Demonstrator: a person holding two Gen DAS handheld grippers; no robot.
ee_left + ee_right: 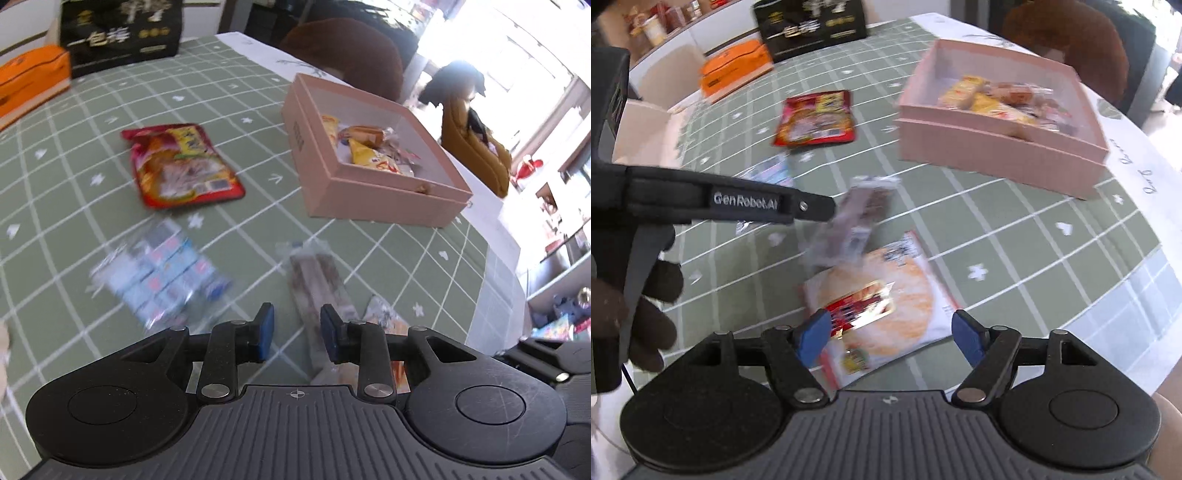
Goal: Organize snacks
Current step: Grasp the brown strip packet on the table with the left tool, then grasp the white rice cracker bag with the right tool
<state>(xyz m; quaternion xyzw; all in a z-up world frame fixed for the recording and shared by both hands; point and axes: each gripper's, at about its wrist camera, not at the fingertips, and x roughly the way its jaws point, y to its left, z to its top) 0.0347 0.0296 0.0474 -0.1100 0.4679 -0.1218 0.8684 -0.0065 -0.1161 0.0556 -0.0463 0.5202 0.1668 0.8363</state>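
Now your right gripper hangs open above the round cracker packet lying flat on the green tablecloth, near the pink box. It looks light, crinkly and brittle; pinch a sealed edge. Your left gripper stands open, empty.

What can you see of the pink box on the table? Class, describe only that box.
The pink box is a shallow, open rectangular tray that looks like stiff card, with a seam running around its walls and small dark print on one short side. It rests flat on the green checked tablecloth, near the table's far edge. Inside lie several wrapped snacks, yellow and orange among them, heaped toward one end. Neither hand-held gripper touches it.
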